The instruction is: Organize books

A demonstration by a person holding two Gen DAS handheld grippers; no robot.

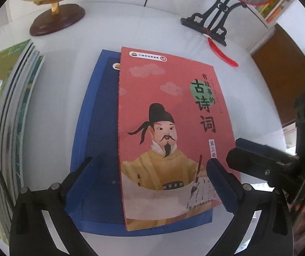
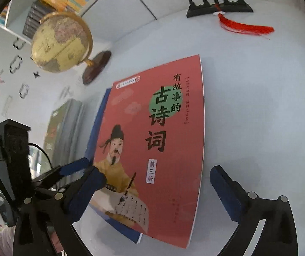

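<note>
The left claw (image 1: 150, 183), nearest the lens, hangs with its jaws spread wide and nothing pressed between them; its blue fingers (image 1: 82, 183) sit low at 7 and 5 o'clock, over the near end of two stacked books. The right claw (image 2: 152, 189) is likewise wide open and grips nothing, one finger over the lower left corner of the top book, the other over bare desk at 4 o'clock.

The white desk (image 1: 52, 111) fills both views. On its left, at 9 o'clock in the left wrist view, a pile of green picture books (image 1: 5, 115) lies flat, apart from the central pair. At the centre lies the blue book (image 1: 97, 128), flat on the desk. On top of it rests the pink book (image 1: 169, 128), shifted to the right so that a strip of blue shows along the left side and the near edge. Its cover shows a bearded man in a yellow robe writing with a brush, and large Chinese characters.

A yellow globe (image 2: 62, 42) on a dark round wooden base stands at 11 o'clock, well behind the books. A black ornamental stand (image 1: 212, 23) stands at 1 o'clock, with a red tassel (image 1: 220, 53) trailing from it onto the desk, near the pink book's far right corner but not touching it.
</note>
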